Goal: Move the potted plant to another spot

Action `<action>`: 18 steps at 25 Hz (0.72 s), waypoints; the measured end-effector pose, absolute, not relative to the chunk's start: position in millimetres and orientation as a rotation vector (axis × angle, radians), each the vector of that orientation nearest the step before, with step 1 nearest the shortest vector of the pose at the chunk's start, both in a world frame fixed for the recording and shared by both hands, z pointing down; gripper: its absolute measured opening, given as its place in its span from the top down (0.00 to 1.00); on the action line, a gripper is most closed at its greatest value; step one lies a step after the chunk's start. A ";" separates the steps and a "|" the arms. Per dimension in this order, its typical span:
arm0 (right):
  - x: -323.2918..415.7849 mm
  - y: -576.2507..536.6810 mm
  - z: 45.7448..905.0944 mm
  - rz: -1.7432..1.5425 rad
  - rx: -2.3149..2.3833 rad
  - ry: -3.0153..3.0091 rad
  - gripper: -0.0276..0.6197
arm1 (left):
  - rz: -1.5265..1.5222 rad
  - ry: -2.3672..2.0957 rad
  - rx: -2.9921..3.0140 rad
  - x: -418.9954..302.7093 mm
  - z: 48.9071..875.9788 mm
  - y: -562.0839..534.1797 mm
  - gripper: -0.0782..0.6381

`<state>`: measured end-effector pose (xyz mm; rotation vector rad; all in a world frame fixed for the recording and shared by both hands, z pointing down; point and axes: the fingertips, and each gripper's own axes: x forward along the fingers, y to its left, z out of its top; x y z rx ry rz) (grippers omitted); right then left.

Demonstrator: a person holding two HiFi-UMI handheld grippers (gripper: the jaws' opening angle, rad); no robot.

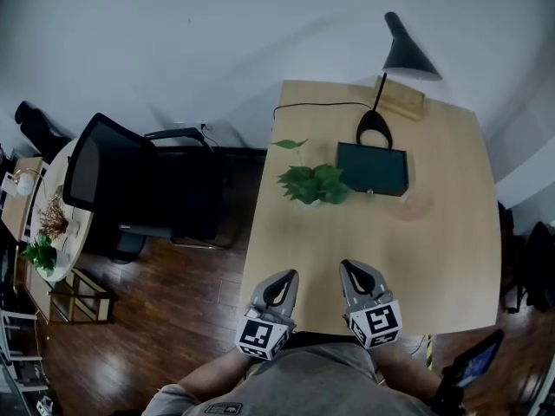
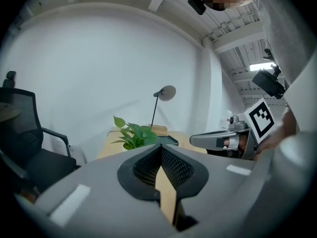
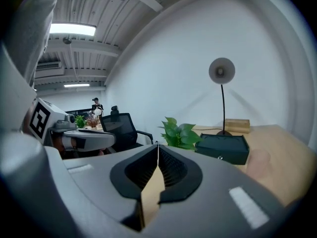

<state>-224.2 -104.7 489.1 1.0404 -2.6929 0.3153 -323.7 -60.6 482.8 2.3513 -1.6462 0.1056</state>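
Mid-tabletop point(image 1: 434, 250): potted plant point(image 1: 312, 183) at 9 o'clock of dark box point(image 1: 373, 169), just beside it. Both fingers clenched, empty, at near edge. Plant is 1 o'clock from left gripper point(image 1: 280, 280), 11 o'clock from right gripper point(image 1: 353, 273); neither clearly nearer.

The potted plant point(image 1: 314, 183) stands upright near the left edge of the light wooden desk point(image 1: 373, 250). Its broad green leaves bunch low and hide the pot, and one thin stem lifts a single leaf higher.
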 end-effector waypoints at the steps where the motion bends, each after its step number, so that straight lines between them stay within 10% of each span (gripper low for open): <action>1: -230.3 -114.4 500.7 0.324 1.019 -2.682 0.94 | 0.118 -1.651 2.335 -325.8 489.3 -66.8 0.90; 10: -291.4 -184.0 605.9 0.396 0.895 -2.546 0.41 | 0.197 -1.689 2.205 -346.3 540.6 -107.2 0.90; 18: -318.2 -229.4 651.1 0.395 0.965 -2.468 0.24 | 0.226 -1.717 2.096 -363.5 561.0 -112.4 0.90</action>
